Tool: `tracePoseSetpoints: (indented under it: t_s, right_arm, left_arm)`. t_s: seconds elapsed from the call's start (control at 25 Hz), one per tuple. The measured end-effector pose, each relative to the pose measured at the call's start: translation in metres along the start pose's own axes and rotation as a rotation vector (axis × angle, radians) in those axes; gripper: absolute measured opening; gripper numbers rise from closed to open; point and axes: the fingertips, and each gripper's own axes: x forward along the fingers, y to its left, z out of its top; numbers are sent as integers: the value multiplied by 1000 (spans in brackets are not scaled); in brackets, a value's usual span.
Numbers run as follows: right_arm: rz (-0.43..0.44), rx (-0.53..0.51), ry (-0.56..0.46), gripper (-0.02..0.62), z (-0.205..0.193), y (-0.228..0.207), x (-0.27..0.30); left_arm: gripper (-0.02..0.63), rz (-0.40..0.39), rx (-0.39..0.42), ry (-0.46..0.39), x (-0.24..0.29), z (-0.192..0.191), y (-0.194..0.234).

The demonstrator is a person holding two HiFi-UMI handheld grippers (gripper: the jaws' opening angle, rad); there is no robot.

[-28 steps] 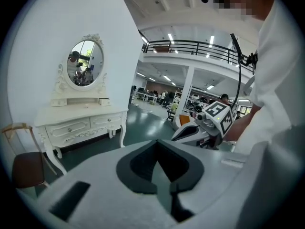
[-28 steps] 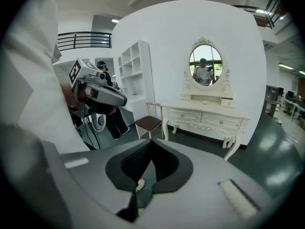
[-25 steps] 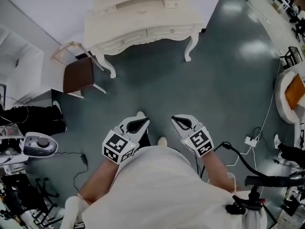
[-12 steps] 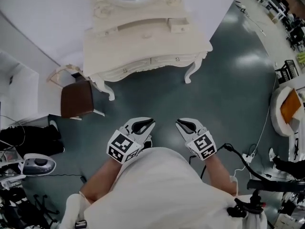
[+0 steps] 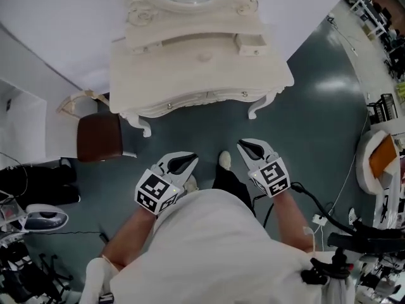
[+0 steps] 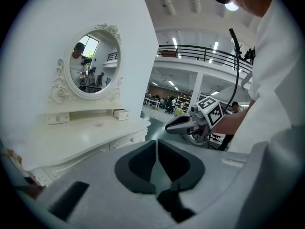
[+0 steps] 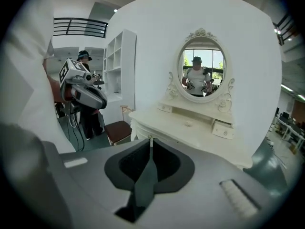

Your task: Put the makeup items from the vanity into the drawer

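Fingers together on the left gripper (image 5: pixel 190 160), closing on nothing on the right gripper (image 5: pixel 243 145), both well short of the table (image 5: pixel 164 75) — arrive pinched like that and they'd likely shove the small pale item (image 7: pixel 189 124) near the little drawer (image 7: pixel 222 129) — not grasp it.

Cream vanity (image 5: pixel 190 65), brown stool seat (image 5: pixel 99 137), teal-grey floor (image 5: pixel 316 106)

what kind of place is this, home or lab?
Likely a staged bedroom corner in a large lab hall: a white vanity with an oval mirror and a chair, yet a mezzanine railing overhead and cables across the floor.
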Motion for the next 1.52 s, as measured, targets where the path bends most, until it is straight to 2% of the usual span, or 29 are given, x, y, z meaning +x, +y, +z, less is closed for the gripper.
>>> tracePoseSetpoints:
  t_s: [0.36, 0.52, 0.72, 0.88, 1.04, 1.2, 1.52]
  right_arm:
    - [120, -132, -22, 20, 37, -143, 88]
    - [190, -221, -35, 26, 62, -213, 135]
    - [274, -349, -26, 43, 72, -273, 200]
    - [340, -431, -10, 61, 76, -293, 250]
    - [369, -494, 8, 77, 77, -299, 291]
    - [388, -541, 25, 101, 79, -295, 324]
    - [399, -681, 119, 110, 62, -286, 382]
  left_arm:
    - [14, 141, -48, -32, 78, 67, 78]
    - [9, 198, -66, -65, 126, 115, 107]
    - [8, 276, -109, -68, 171, 144, 137]
    - [8, 352, -148, -83, 184, 157, 155]
    - [9, 404, -176, -79, 184, 159, 166]
    - [9, 457, -192, -75, 176, 161, 179]
    - [9, 534, -225, -76, 159, 159, 197]
